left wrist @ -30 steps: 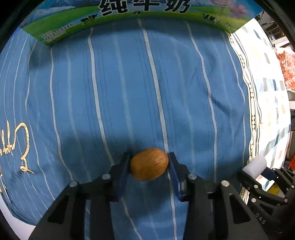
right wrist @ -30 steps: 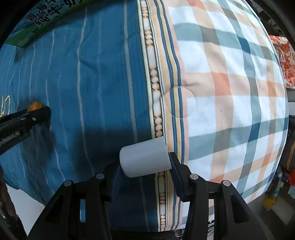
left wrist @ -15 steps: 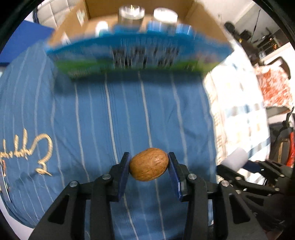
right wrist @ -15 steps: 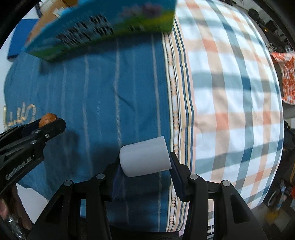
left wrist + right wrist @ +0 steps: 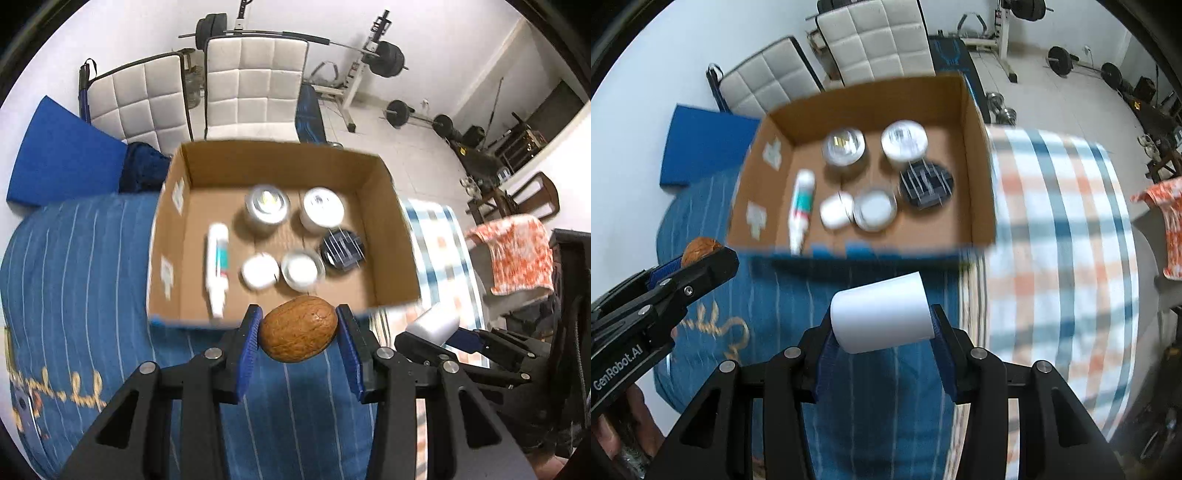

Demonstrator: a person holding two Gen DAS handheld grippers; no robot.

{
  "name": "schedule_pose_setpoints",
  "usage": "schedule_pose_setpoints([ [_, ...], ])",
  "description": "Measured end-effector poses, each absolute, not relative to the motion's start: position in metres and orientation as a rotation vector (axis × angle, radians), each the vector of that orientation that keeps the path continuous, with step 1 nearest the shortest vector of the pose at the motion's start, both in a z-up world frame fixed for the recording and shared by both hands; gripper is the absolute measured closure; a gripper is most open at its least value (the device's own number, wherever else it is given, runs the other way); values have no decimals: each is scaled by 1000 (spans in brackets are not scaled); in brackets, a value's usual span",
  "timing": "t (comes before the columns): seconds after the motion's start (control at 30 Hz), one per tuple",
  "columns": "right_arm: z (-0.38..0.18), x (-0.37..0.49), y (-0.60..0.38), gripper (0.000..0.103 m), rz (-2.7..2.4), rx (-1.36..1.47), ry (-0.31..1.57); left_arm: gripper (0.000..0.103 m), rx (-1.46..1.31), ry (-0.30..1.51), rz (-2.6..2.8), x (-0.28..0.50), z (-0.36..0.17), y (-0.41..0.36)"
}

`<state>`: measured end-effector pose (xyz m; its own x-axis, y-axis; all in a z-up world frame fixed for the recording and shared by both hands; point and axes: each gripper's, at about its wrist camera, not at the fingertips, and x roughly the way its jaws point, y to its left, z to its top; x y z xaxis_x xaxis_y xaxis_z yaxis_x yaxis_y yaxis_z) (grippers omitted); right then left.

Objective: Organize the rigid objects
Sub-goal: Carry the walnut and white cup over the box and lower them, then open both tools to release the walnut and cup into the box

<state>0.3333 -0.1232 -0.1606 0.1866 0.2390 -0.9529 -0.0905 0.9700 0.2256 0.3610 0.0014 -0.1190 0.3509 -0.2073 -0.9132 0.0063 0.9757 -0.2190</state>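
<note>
Left gripper (image 5: 298, 334): you clamp the walnut (image 5: 297, 329) between both pads.
Right gripper (image 5: 882, 328): you grip the white cylinder (image 5: 881, 312) crosswise.
Cardboard box (image 5: 388, 206): at 12 o'clock beyond both, on the blue striped cloth (image 5: 92, 266).
Hard to read: its jars are blurred.

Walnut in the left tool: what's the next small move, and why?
Probably carry the walnut forward over the box rim, then lower it. The left tool is shut on it, near the front wall, and bare floor shows just behind that wall.
</note>
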Motion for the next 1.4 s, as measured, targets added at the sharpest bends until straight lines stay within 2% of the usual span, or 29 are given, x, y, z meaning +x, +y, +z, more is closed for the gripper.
schedule_pose_setpoints([
  [0.2, -184, 408, -111, 54, 249, 150, 1365, 66, -200, 1281, -91, 438, -159, 28],
  [0.4, -251, 482, -97, 54, 216, 162, 1456, 65, -223, 1420, -54, 505, -224, 49],
  [0.67, -322, 526, -70, 54, 218, 151, 1576, 65, -193, 1545, -22, 542, -285, 62],
  [1.17, -371, 543, -57, 54, 177, 115, 1644, 65, -151, 1619, -17, 554, -327, 65],
  [1.4, -379, 544, -54, 52, 173, 126, 1648, 63, -166, 1615, 7, 553, -317, 65],
])
